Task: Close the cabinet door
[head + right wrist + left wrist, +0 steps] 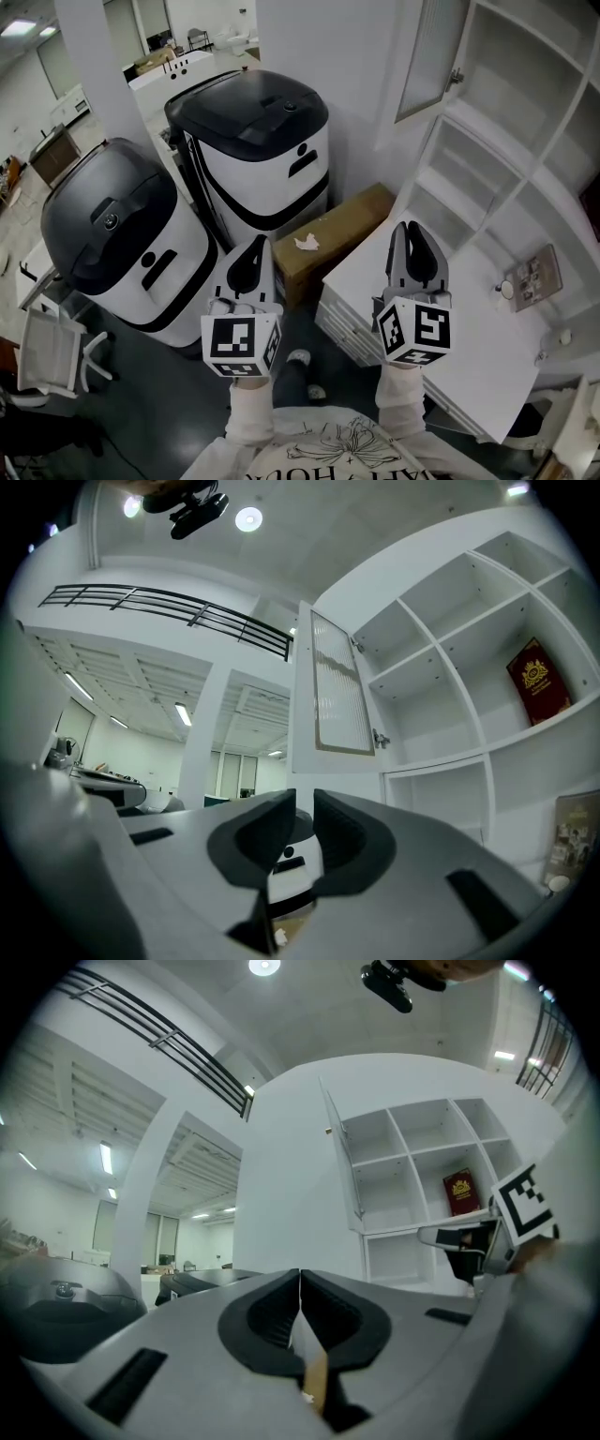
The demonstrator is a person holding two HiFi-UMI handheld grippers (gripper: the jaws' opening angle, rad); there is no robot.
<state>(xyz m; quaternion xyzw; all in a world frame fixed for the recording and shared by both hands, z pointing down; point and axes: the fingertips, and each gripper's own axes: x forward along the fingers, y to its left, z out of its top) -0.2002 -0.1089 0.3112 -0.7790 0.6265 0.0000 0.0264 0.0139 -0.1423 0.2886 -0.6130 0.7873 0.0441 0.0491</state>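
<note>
Low in the middle of the head view, the left claw (261,246) and the right claw (411,230) are held side by side, well apart, each pointing up the frame. The cabinet door (433,56) is at the upper right, swung out from the white cabinet (511,122), whose bare shelves fill the right side. Under the right claw lies a white bench (459,328). A cardboard box (333,234) sits on the floor between the bench and two large white machines with black lids (112,225), which take up the left half of the frame.

Centre bottom of the left gripper view, the left claw (300,1277) is clenched, its black pads meeting along one thin line with nothing between them. Above it and to the right, the cabinet door (342,1162) shows almost edge-on, open, and well clear of the claw. A red book (460,1192) stands upright in one compartment at the right of the cabinet (412,1147).

Centre bottom of the right gripper view, the right claw (303,806) is slightly released: a narrow gap shows between the pads, and nothing is held there. Straight above the claw hangs the cabinet door (339,686), a white frame round a ribbed pane, standing open from the cabinet (441,677) and not touched by the claw. The red book (537,682) leans in a compartment at the far right.
</note>
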